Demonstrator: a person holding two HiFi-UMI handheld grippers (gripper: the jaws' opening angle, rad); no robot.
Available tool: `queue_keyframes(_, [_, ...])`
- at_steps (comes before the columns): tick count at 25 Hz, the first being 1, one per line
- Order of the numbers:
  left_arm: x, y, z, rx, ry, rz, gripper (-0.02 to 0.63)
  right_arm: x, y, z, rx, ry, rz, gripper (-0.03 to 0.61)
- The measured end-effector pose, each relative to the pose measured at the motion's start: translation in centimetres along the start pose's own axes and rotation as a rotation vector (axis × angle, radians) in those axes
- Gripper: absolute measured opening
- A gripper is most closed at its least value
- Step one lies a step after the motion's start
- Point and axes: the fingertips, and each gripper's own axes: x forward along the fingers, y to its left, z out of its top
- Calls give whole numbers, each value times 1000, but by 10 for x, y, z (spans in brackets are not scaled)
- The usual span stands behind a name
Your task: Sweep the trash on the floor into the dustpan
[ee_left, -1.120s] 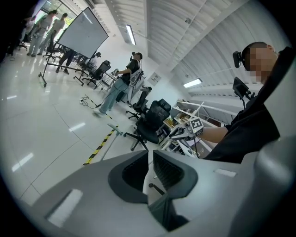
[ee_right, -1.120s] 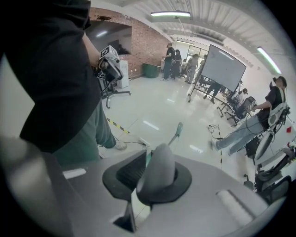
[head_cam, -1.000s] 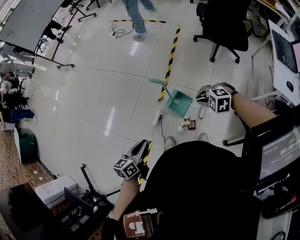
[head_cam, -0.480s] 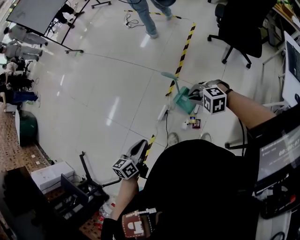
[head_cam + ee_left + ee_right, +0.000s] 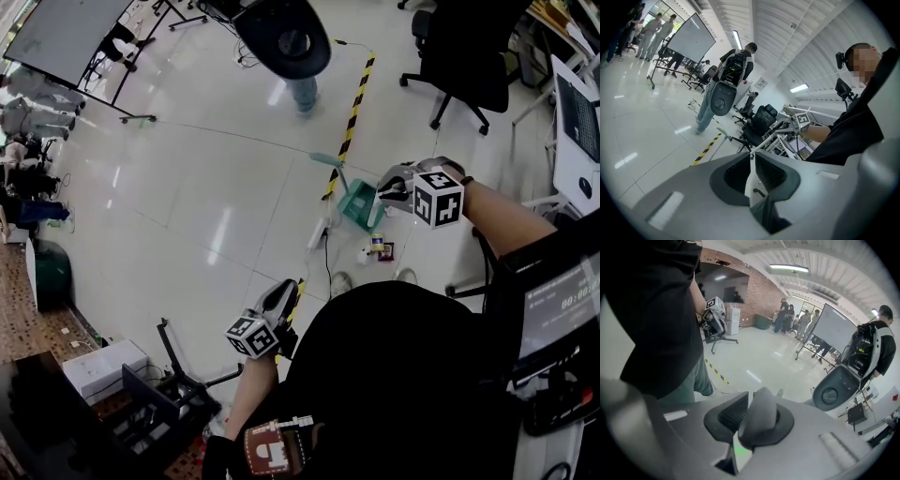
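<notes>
Glossy floor (image 5: 187, 216) carries the green dustpan (image 5: 361, 206), trash (image 5: 377, 246) lying just beside it, unswept; right gripper (image 5: 390, 187) jaws grip a grey handle (image 5: 758, 416); left gripper (image 5: 282, 294) jaws closed, empty; sweeping seemingly remains.

Glossy floor (image 5: 187, 216) bears dustpan (image 5: 357, 206), trash (image 5: 378, 247) (and striped tape (image 5: 349, 122)).

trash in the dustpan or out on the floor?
Out. The trash lies on the floor beside the teal dustpan; none shows inside it.
</notes>
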Motion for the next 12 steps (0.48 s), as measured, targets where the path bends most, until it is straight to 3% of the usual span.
queue_keyframes(12, [-19,-1,-14,-18,7,30,35,28,41,-81,22,238,209,26])
